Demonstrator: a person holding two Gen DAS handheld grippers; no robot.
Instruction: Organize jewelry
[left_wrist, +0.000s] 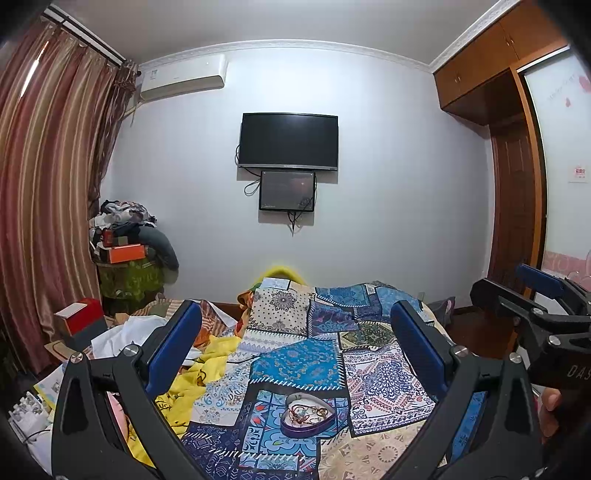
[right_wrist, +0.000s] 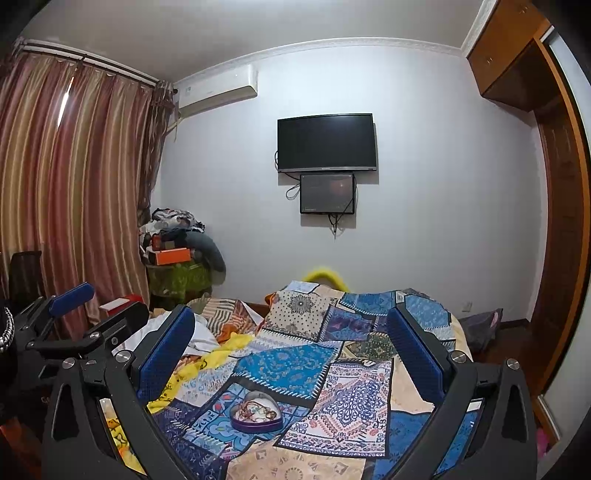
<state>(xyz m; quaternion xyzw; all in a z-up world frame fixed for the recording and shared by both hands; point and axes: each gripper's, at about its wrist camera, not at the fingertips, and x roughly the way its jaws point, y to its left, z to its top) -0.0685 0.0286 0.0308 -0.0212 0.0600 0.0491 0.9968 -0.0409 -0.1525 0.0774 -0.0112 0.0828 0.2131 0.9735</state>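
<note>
Your left gripper (left_wrist: 295, 354) has its two blue-padded fingers (left_wrist: 173, 347) spread wide with nothing between them, and they hang above the bed without touching anything. Your right gripper (right_wrist: 291, 354) is the same: its blue fingers (right_wrist: 166, 354) stand wide apart and empty, raised over the bed.

Low in the centre of the left wrist view, between and below the fingers, sits the heart-shaped box (left_wrist: 309, 415), purple outside and pale inside, with no lid on it. A tangle of jewelry (left_wrist: 308, 411) lies inside it, thin chains and beads in gold and reddish tones; you cannot separate the single pieces. In the right wrist view the same box (right_wrist: 256, 412) lies lower centre, a little left of the middle, nearer the left finger than the right one.

The box rests on a patchwork quilt (left_wrist: 299, 362) in blues, creams and dark patches that covers the bed. Just left of the quilt lies a crumpled yellow cloth (left_wrist: 207, 365), and beyond that white fabric and papers.

At the right edge of the left wrist view you see the other gripper from the side, with part of a hand (left_wrist: 550, 410) below it. At the left edge of the right wrist view the left gripper shows in turn.

Further out, the back wall carries a dark television (left_wrist: 289, 141) with a smaller screen (left_wrist: 288, 191) under it. An air conditioner (left_wrist: 183, 78) hangs upper left, striped curtains (left_wrist: 48, 184) fill the left side, and a wooden wardrobe (left_wrist: 491, 70) stands upper right.
</note>
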